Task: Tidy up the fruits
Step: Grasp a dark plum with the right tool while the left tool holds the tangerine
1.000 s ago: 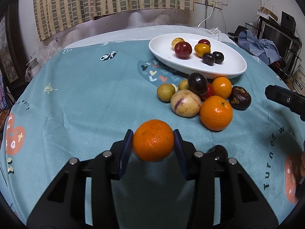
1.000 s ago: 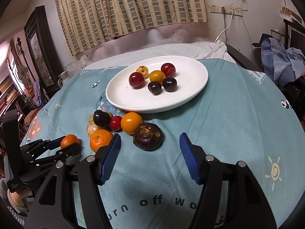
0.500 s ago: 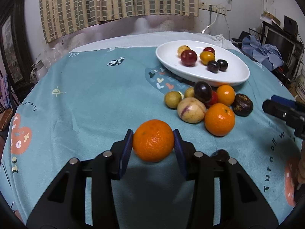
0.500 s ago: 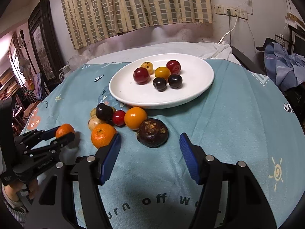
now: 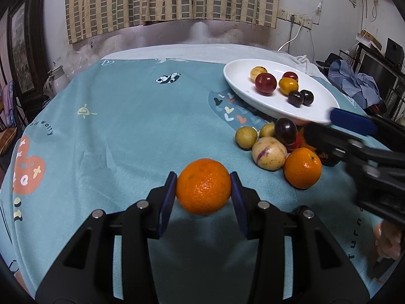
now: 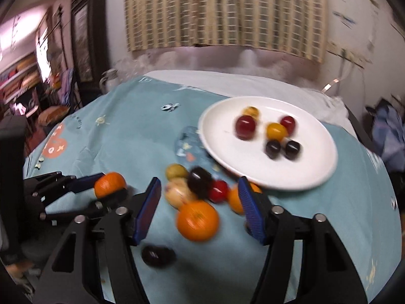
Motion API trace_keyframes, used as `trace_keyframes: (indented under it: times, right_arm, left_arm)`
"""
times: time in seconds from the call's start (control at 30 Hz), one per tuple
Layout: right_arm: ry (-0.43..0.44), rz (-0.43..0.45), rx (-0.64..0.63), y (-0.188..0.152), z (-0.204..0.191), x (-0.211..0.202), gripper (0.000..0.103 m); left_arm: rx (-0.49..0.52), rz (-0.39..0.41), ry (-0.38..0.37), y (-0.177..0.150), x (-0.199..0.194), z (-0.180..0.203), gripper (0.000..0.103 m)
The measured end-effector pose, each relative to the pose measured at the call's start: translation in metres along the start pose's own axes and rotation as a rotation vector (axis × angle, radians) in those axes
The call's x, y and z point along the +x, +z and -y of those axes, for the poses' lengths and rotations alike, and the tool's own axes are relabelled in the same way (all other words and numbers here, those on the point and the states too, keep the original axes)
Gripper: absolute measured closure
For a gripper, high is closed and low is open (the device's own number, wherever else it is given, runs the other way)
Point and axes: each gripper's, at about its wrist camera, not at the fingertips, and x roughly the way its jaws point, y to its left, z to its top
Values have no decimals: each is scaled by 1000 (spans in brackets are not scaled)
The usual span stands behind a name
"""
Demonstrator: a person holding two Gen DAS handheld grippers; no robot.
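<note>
My left gripper (image 5: 203,190) is shut on an orange (image 5: 203,186) and holds it just above the teal cloth; the right wrist view shows this orange (image 6: 110,185) at the left. A white plate (image 5: 235,81) at the back right carries several small fruits. In front of it lies a pile with a pale striped fruit (image 5: 269,153), a dark plum (image 5: 286,130) and a second orange (image 6: 197,220). My right gripper (image 6: 200,210) hangs over this pile. Its jaws are closing, with the second orange between them, and the pads stand clear of it. This view is blurred.
A dark fruit (image 6: 158,253) lies alone on the cloth close to the right gripper's base. The person's hand (image 5: 387,238) shows at the lower right. The teal tablecloth (image 5: 126,131) spreads to the left. Clothes (image 5: 359,83) are heaped beyond the table's right edge.
My right gripper has swung left over the fruit pile and its jaws have narrowed; the orange now lies between them instead of the dark brown fruit. The left gripper keeps its orange, almost still.
</note>
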Motion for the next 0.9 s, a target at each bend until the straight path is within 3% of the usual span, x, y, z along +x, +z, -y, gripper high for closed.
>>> trace_keyframes:
  times: [0.07,0.17,0.27,0.4,0.47,0.67,0.77,0.9]
  right_arm:
    - [23,-29,17,4,0,13,56]
    - [16,-48,73,2,5,28,56]
    - [6,-56,87,-3,8,34,60]
    - [5,-54,113,-7,16,36,73]
    - [29,-49,146,-8,22,32,74]
    - [45,28,183,-16,38,-15,74]
    - [13,85,205,-27,63,-55,74]
    - [-41,102,239,-32,97,-72,74]
  left_arm:
    - [1,-6,-5,0,1,1,60]
    - [6,-14,-16,-1,3,2,60]
    - [12,-19,-23,-1,4,4,60]
    - [26,-29,-26,-2,7,8,60]
    - [28,-38,-30,-3,10,9,60]
    - [28,-30,-56,-4,7,9,60]
    - [26,-13,-80,-2,-2,11,60]
    - [19,-8,-85,21,-3,18,60]
